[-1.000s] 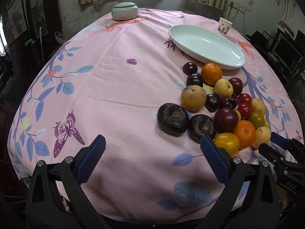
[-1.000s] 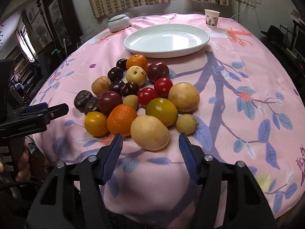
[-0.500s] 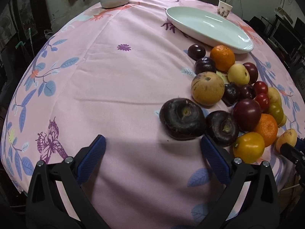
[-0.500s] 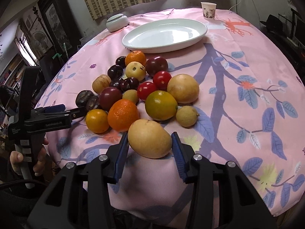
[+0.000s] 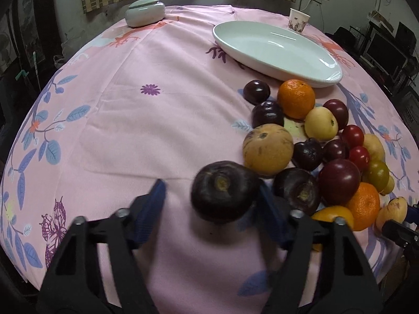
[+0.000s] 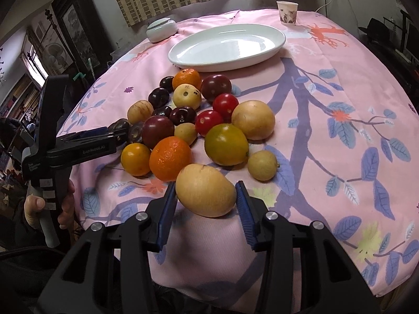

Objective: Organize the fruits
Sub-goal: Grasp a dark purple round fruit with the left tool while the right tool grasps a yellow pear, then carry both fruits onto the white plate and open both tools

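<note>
Fruit lies in a heap on the pink cloth [image 5: 125,120], near the edge by me. My right gripper [image 6: 205,204] pinches a big tan fruit [image 6: 205,190] at the front of the heap. Both blue pads touch its sides.

My left gripper [image 5: 209,204] is at the other end of the heap. Its jaws are closing around a dark purple fruit [image 5: 222,195]. The right pad is tight against the fruit. The left pad [image 5: 154,206] is a little apart from it, with pink cloth showing in the gap. This view is a bit blurry there.

A second dark purple fruit [image 5: 297,193] sits just beside the first one. Behind them is a round brown fruit [image 5: 267,149]. In the heap there are also two oranges [image 6: 170,158], two red tomatoes [image 6: 209,122], a green-yellow one [image 6: 226,144], small yellow ones and dark plums [image 5: 256,92].

Past the heap is a white oval plate [image 6: 226,48]. One orange [image 5: 296,98] is just in front of its rim. Farther back a paper cup [image 6: 287,13] stands upright, and a pale lidded bowl [image 6: 161,30] sits to the left of the plate.

From the right view I see a hand [image 6: 47,206] on the left gripper's handle.
</note>
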A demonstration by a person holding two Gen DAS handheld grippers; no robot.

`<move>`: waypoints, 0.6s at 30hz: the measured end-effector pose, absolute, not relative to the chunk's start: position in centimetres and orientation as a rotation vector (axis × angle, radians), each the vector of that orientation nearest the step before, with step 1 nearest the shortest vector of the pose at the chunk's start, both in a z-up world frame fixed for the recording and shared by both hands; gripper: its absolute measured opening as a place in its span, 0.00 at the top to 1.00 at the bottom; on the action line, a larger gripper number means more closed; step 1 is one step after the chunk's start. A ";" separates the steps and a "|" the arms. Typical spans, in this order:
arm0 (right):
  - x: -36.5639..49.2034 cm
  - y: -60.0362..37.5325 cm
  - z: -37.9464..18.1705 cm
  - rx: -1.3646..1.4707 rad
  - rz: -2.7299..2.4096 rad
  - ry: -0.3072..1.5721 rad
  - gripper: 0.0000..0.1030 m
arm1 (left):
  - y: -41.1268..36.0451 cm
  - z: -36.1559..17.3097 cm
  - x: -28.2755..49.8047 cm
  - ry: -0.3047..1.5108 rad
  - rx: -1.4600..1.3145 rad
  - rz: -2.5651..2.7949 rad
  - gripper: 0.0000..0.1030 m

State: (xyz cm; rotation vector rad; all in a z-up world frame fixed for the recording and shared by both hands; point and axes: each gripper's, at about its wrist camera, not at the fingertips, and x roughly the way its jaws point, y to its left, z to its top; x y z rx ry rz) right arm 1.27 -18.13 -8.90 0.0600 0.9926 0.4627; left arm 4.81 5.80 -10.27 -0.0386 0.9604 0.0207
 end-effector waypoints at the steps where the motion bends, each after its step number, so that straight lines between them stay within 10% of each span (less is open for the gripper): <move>1: 1.3 -18.1 -8.9 0.060 0.465 0.993 0.56 | 5.6 -10.1 4.7 0.958 -0.040 0.014 0.54; 18: 3.1 -17.6 -5.9 0.067 0.509 0.894 0.56 | 2.7 -3.6 1.8 0.867 -0.089 -0.172 0.54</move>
